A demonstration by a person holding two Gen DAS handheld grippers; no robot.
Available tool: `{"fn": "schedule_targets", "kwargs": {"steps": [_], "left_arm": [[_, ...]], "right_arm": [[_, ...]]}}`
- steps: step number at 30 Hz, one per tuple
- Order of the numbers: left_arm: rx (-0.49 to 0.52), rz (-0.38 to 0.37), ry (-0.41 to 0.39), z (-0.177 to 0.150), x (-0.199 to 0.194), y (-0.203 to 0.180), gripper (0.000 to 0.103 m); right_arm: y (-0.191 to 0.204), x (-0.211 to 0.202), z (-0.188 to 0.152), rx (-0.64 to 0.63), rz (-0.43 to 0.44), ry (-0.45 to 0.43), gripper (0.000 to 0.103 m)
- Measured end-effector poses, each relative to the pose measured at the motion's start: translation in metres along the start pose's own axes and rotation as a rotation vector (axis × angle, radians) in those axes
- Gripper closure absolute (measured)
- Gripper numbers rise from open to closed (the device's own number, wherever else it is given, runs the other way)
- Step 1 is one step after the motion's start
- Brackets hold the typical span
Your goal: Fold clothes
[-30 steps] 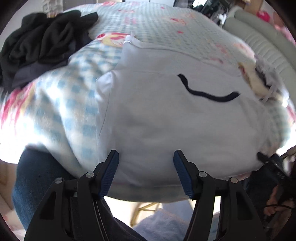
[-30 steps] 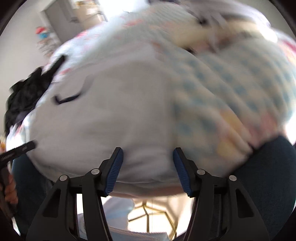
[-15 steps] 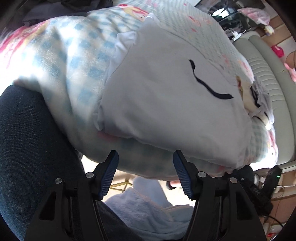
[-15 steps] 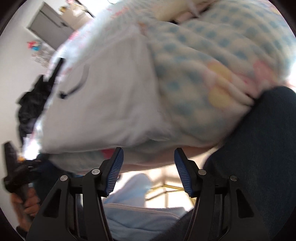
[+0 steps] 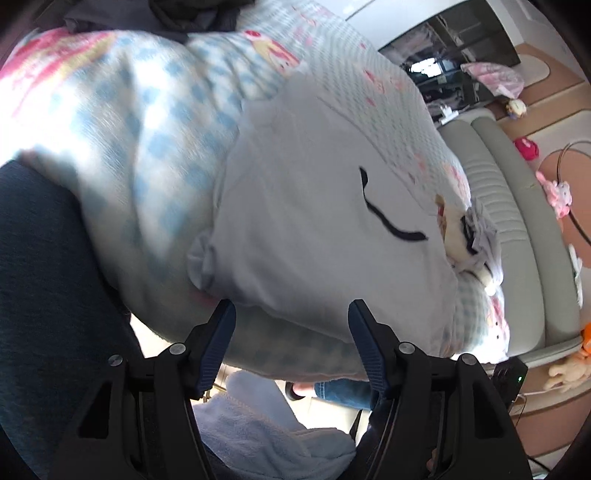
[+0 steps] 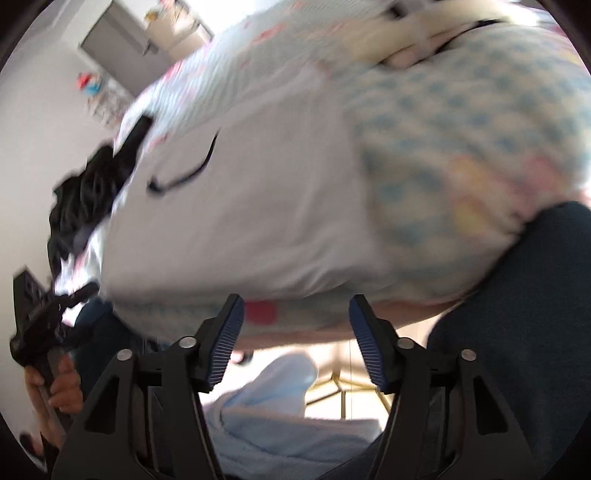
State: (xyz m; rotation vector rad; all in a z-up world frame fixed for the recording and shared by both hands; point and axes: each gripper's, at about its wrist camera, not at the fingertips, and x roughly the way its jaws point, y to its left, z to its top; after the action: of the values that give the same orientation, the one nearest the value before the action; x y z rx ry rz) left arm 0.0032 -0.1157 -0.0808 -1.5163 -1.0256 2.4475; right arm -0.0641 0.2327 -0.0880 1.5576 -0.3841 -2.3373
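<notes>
Nearest to us in the left wrist view, our left gripper [image 5: 291,325] stands released, its blue ribbed pads spread wide with nothing between them. Below it lies a pale blue fleecy cloth [image 5: 266,417], and dark blue denim [image 5: 44,295] fills the left edge. Just past the fingertips the folded pale white garment with a curved black line on it [image 5: 314,206] rests on the blue-and-white checked blanket with pink cartoon prints [image 5: 147,147], near the blanket's front edge, which overhangs the bed. A small fold of the garment bunches at its near left corner. Beyond the garment's right end a cream and grey bundle of cloth [image 5: 465,236] lies on the blanket. Farther right runs a grey ribbed padded headboard [image 5: 517,206], and at the top a heap of black clothes [image 5: 192,14] sits at the far edge of the blanket.

In the right wrist view, blurred by motion, our right gripper [image 6: 295,325] is likewise released and empty, its pads apart below the blanket's edge. The same garment [image 6: 251,206] lies just ahead on the blanket [image 6: 461,147]. At lower left a hand grips the black left tool [image 6: 40,317], and the black clothes [image 6: 88,199] sit beyond it
</notes>
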Motion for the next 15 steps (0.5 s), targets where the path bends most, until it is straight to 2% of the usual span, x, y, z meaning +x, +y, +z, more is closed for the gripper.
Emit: {"fn": "schedule_targets", "kwargs": {"steps": [3,5,8,10,11,15], "left_arm": [[-0.017,-0.014,-0.009,0.001,0.010,-0.002,0.038],[-0.029,-0.033,-0.045,0.004,0.009,0.000,0.038],[-0.030,-0.045,-0.093,0.001,0.007,-0.002,0.038],[-0.018,-0.019,-0.083,-0.001,0.013,-0.004,0.037],[-0.008,0.002,-0.055,0.000,0.019,-0.004,0.036],[-0.057,-0.017,-0.035,0.000,0.021,0.004,0.036]], "right_arm": [[-0.002,0.010,0.004,0.041,0.034,-0.008,0.041],[-0.005,0.014,0.008,0.084,0.066,-0.024,0.041],[-0.006,-0.004,0.016,0.127,0.074,-0.112,0.042],[-0.010,-0.011,0.018,0.152,0.073,-0.156,0.045],[-0.011,-0.009,0.018,0.162,0.075,-0.147,0.045],[-0.020,0.024,0.017,0.193,0.075,-0.053,0.044]]}}
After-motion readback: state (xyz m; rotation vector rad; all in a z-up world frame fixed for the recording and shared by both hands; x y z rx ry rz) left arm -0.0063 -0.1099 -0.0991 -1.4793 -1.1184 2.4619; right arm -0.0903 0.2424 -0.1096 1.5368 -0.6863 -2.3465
